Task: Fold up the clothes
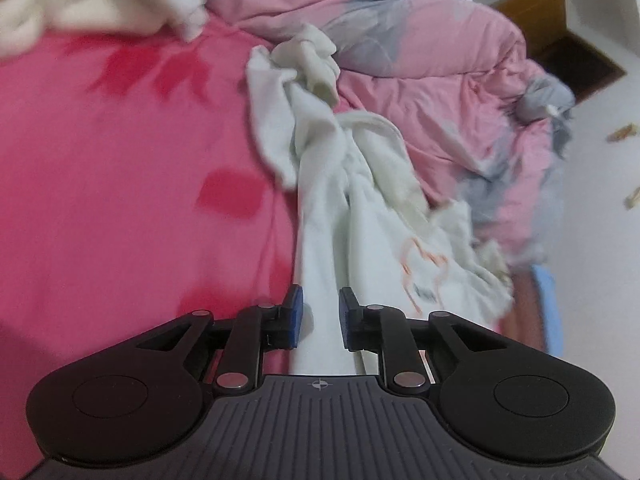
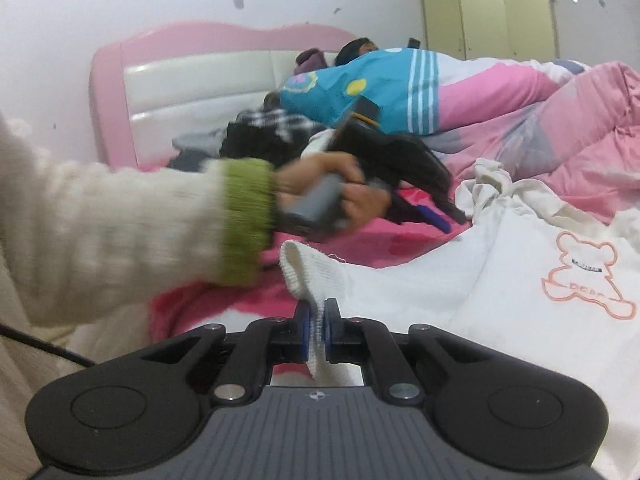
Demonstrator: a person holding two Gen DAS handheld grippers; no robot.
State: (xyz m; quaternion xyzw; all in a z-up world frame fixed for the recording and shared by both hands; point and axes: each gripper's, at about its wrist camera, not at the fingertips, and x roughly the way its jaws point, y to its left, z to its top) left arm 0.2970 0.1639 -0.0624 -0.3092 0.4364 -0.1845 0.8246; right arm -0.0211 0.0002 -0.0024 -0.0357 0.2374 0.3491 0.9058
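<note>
Left wrist view: left gripper (image 1: 320, 316) parted, white sweatshirt (image 1: 352, 208) running between its pads (image 1: 297, 316) up frame centre — contact unclear — over pink bedsheet (image 1: 120, 200).

Right wrist view: right gripper (image 2: 318, 326) clamped on the sweatshirt's ribbed cuff (image 2: 308, 276) (lower centre); bear print (image 2: 584, 276) at right.

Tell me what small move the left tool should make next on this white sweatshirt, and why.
Probably close the left tool on the white sweatshirt. Its pads are parted with a band of the fabric running between them, while the right tool is already clamped on the ribbed cuff. With both ends held, the bunched garment could be spread over the pink sheet.
</note>
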